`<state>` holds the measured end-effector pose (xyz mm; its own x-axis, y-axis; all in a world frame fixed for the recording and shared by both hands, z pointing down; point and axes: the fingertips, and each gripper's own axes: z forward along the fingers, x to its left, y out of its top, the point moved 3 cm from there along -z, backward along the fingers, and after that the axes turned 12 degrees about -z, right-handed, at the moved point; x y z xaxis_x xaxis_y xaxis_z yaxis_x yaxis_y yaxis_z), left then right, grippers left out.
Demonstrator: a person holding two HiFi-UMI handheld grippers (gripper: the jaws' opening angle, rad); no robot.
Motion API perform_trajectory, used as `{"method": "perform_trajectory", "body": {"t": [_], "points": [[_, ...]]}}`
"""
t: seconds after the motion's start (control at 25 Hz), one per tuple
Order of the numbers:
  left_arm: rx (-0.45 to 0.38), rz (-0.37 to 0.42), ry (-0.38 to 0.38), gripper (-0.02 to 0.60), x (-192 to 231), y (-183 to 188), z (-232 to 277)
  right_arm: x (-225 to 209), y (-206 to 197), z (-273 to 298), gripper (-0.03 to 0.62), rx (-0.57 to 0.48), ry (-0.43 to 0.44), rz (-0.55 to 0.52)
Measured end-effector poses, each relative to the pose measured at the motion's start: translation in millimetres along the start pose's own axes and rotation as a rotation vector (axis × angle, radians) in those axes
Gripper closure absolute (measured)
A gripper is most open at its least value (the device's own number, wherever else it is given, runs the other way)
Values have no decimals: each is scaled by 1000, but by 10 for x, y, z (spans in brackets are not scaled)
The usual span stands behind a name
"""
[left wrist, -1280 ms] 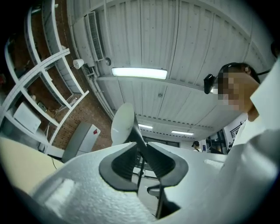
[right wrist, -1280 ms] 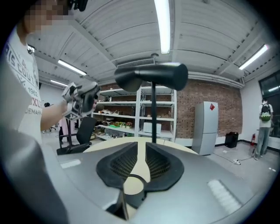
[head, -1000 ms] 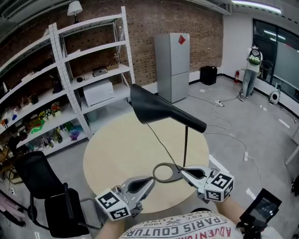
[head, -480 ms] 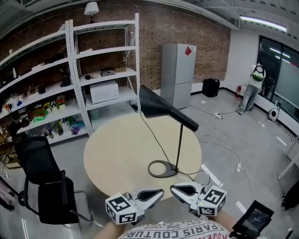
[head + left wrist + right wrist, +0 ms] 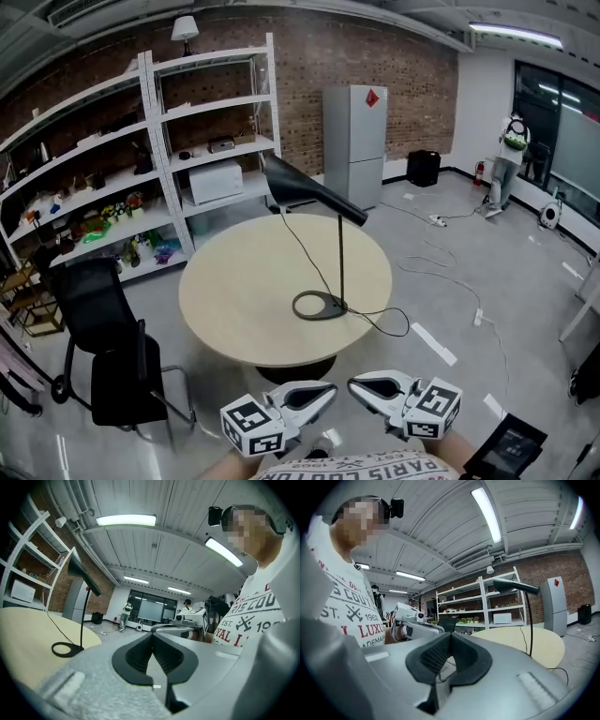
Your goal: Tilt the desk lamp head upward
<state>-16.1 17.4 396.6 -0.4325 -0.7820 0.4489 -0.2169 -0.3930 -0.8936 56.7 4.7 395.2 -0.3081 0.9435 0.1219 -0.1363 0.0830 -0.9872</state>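
A black desk lamp stands on the round beige table [image 5: 234, 309]: ring base [image 5: 319, 306], thin upright pole [image 5: 340, 258], and a cone head [image 5: 305, 192] that slopes down toward the right. Its cord [image 5: 384, 323] trails off the table's edge. Both grippers hang low in the head view, short of the table and well away from the lamp. The left gripper [image 5: 319, 394] and the right gripper [image 5: 367, 384] are shut with nothing between them. In the left gripper view the lamp head [image 5: 83, 576] is far left; in the right gripper view the lamp head [image 5: 514, 587] is upper right.
A black office chair [image 5: 108, 366] stands left of the table. White shelving [image 5: 187, 159] and a grey fridge [image 5: 352, 131] line the brick back wall. Cables [image 5: 450, 272] lie on the floor at right. A person [image 5: 511, 141] stands far right. A dark device [image 5: 511, 448] is at the bottom right.
The view has drawn back from the table. Both grippers, which flanked the lamp's ring base a second ago, are now off the table and short of its near edge. The lamp stays put.
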Motion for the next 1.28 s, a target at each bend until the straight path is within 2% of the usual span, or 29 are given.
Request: {"method": "perform_trajectory", "body": {"t": [0.32, 0.6, 0.84, 1.28], "points": [[-21, -1, 51, 583, -682, -433, -179, 706, -82, -500, 592, 4, 19, 10], [-27, -5, 62, 583, -1063, -578, -267, 1007, -72, -735, 592, -4, 11, 12], [-32, -8, 56, 583, -1213, -645, -265, 1167, -102, -860, 592, 8, 19, 7], [-5, 5, 37, 583, -1388, -662, -139, 1158, -73, -1055, 592, -15, -13, 19]]}}
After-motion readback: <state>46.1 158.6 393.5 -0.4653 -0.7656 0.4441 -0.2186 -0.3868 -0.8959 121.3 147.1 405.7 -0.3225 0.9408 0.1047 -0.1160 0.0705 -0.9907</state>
